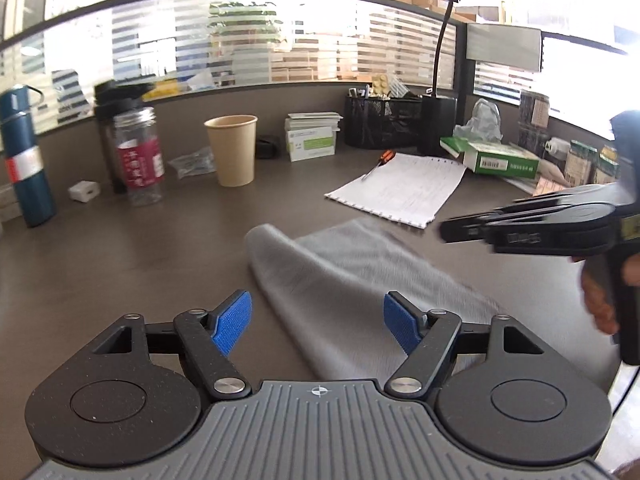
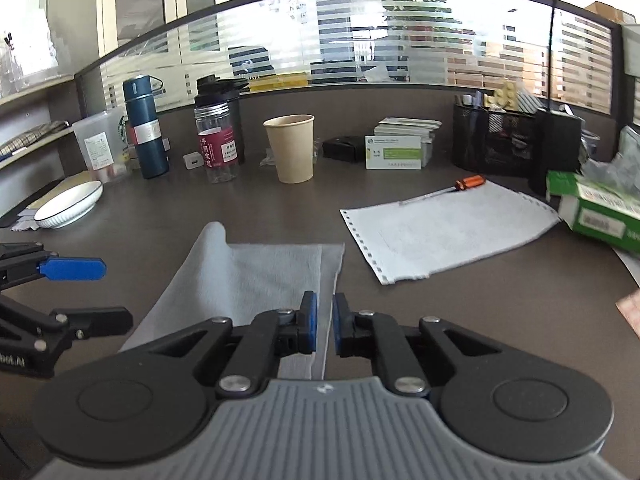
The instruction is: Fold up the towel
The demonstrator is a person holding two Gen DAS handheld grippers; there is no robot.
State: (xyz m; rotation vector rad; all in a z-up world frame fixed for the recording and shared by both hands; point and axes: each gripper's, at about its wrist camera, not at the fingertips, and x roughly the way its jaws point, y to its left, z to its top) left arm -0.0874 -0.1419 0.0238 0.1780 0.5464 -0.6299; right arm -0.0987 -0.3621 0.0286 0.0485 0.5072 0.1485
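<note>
Left wrist view: grey cloth towel [image 1: 340, 280] on dark desk [image 1: 120, 260], folded over once, left edge rolled; further folds judged outstanding. Left gripper [image 1: 316, 322] jaws apart, empty, above the towel's near end.

Right wrist view: right gripper [image 2: 325, 326] jaws nearly together, a narrow gap, nothing clamped (towel lies beneath). Perforated white paper sheet [image 2: 448, 228] just beside; tan paper cup [image 2: 290, 148] well clear.
</note>
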